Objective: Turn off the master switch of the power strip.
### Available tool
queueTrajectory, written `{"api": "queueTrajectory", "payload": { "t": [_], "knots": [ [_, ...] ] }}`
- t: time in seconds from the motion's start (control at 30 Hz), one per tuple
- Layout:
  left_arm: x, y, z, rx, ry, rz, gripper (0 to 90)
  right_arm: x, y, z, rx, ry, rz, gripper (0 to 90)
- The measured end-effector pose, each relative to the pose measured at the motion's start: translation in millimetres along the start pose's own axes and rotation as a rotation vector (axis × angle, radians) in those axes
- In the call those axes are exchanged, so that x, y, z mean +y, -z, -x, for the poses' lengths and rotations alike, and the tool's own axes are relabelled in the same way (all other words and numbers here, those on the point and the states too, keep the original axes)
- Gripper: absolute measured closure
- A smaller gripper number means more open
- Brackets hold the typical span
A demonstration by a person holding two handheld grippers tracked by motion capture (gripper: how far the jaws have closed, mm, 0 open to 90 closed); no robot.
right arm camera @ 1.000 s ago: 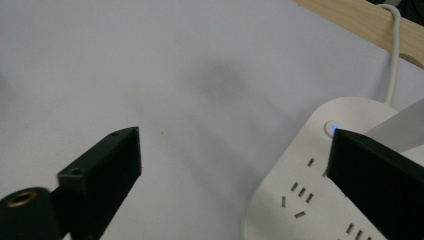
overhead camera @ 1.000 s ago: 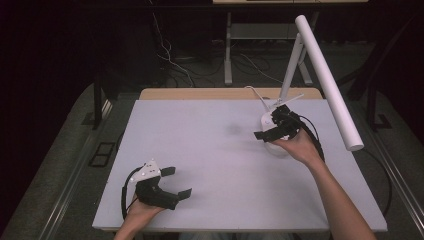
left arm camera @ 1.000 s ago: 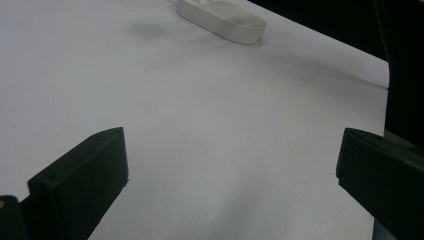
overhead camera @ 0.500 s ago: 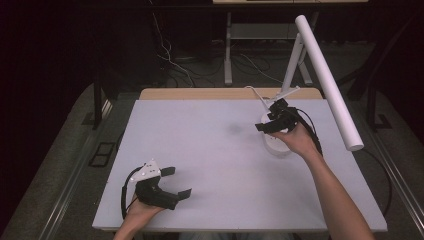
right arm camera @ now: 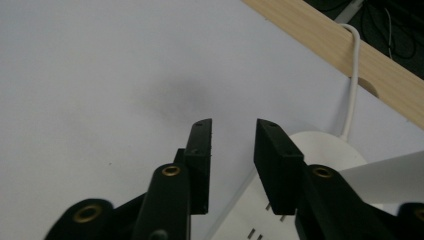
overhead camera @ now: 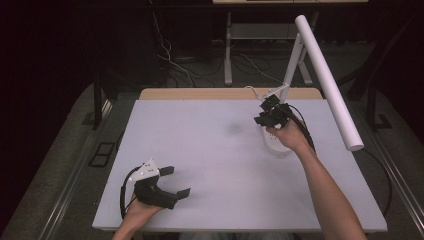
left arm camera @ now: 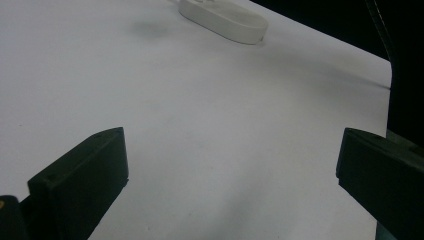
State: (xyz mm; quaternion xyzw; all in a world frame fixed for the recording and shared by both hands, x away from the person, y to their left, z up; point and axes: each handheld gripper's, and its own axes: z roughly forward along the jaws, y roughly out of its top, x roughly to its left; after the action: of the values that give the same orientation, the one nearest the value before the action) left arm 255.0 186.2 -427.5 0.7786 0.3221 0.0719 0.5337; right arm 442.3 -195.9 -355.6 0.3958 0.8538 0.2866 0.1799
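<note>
Two black hand-held grippers worked over the white table (overhead camera: 220,150). The right gripper (overhead camera: 263,117), jaws narrowly parted and grasping nothing, hovered directly above the white oval plastic power strip (right arm camera: 260,220) at the far right. The left gripper (overhead camera: 176,181) rested near-left, jaws spread wide, well apart from the strip.

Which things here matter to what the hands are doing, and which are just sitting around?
Likely in play:
- right claw, slightly open, above the white lamp base

Idle:
- left claw, wide open, at the table's near left
- lamp tube
- white cord
- dark smudge
</note>
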Motion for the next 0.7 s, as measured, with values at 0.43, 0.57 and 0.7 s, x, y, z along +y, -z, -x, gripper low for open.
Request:
{"api": "queueTrajectory", "payload": {
  "t": [0.43, 0.57, 0.7],
  "knots": [
    [0.4, 1.4, -0.7, 0.012, -0.010, 0.000, 0.0, 12.5, -18.8, 14.8, -0.049, -0.023, -0.042, 89.0],
    [0.4, 1.4, -0.8, 0.012, -0.012, -0.003, 0.0, 12.0, -24.1, 20.4, -0.061, -0.037, -0.050, 89.0],
    [0.6, 1.2, -0.8, 0.011, -0.012, -0.002, 0.0, 9.6, -30.6, 26.5, -0.077, -0.048, -0.065, 89.0]
  ]
}}
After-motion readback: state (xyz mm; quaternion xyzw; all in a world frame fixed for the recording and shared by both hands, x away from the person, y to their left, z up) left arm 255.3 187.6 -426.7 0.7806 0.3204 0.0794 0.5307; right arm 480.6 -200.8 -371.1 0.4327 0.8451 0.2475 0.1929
